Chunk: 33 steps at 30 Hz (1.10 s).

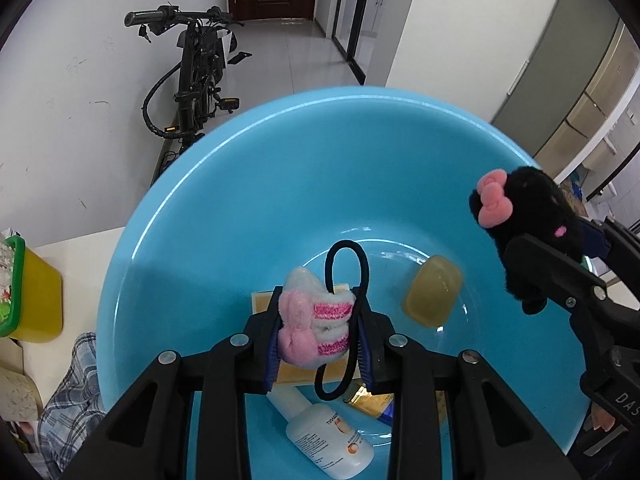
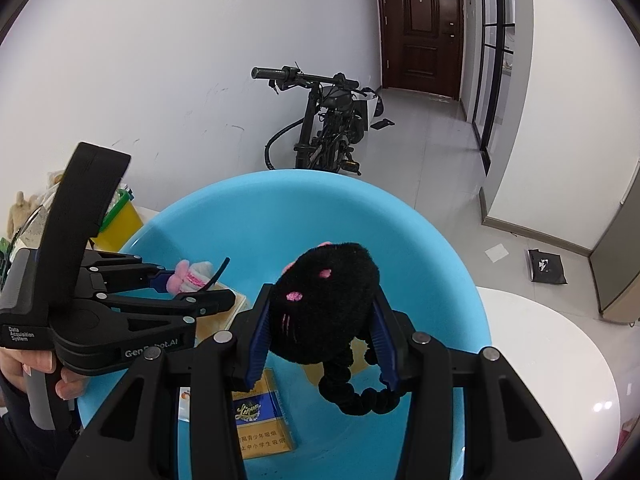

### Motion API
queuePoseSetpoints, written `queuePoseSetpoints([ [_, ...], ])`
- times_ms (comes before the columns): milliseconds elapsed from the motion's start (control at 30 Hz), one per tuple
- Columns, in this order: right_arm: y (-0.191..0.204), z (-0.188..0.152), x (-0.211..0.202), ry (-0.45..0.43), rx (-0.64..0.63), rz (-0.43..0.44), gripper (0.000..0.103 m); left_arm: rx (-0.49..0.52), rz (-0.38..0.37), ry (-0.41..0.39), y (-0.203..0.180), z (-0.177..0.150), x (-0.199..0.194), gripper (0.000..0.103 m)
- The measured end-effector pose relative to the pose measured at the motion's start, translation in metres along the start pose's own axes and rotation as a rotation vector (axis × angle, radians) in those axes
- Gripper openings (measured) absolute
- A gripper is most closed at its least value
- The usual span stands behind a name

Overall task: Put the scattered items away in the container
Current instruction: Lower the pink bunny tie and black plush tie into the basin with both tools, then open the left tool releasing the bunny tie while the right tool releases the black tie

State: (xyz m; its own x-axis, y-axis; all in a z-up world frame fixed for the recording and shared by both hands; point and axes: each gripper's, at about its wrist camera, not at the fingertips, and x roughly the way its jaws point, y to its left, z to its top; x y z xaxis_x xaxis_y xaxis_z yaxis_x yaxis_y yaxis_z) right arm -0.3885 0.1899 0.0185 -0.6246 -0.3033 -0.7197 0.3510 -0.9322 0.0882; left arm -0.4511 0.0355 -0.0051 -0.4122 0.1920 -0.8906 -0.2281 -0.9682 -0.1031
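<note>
Your left hand-held gripper [image 1: 316, 334], marked "GenRobot.AI", is clamped on the pink plush hair tie [image 1: 314, 320] over the blue basin [image 1: 240, 184]; your right hand-held gripper [image 2: 320, 334] is clamped on the black plush hair tie [image 2: 326, 300]. Only the right view shows the "Liqun" pack [image 2: 260, 420] at 6 o'clock; the left view shows soap [image 1: 434, 296], a bottle [image 1: 328, 436], and a bicycle [image 1: 196, 76] at 12.
</note>
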Motion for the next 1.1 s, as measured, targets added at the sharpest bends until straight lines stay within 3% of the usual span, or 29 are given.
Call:
queuePoseSetpoints([
  [467, 0.002, -0.001, -0.001, 0.003, -0.003, -0.001, 0.044, 0.008, -0.003, 0.028, 0.0, -0.001, 0.004, 0.032],
  [533, 0.002, -0.001, 0.0, 0.005, -0.005, -0.001, 0.044, 0.013, -0.003, 0.027, -0.001, -0.001, 0.003, 0.041],
  [600, 0.003, -0.002, 0.0, 0.005, -0.006, -0.001, 0.044, 0.015, -0.004, 0.008, -0.001, 0.0, -0.001, 0.062],
  [700, 0.004, -0.002, 0.0, 0.006, -0.007, -0.002, 0.044, 0.017, 0.018, -0.064, -0.002, 0.0, -0.013, 0.076],
  [833, 0.005, -0.002, 0.001, 0.008, -0.006, -0.002, 0.044, -0.001, -0.001, -0.078, -0.001, -0.001, -0.018, 0.076],
  [1100, 0.005, -0.004, 0.013, 0.058, -0.001, 0.001, 0.044, 0.004, 0.028, -0.128, 0.002, 0.0, -0.038, 0.076],
])
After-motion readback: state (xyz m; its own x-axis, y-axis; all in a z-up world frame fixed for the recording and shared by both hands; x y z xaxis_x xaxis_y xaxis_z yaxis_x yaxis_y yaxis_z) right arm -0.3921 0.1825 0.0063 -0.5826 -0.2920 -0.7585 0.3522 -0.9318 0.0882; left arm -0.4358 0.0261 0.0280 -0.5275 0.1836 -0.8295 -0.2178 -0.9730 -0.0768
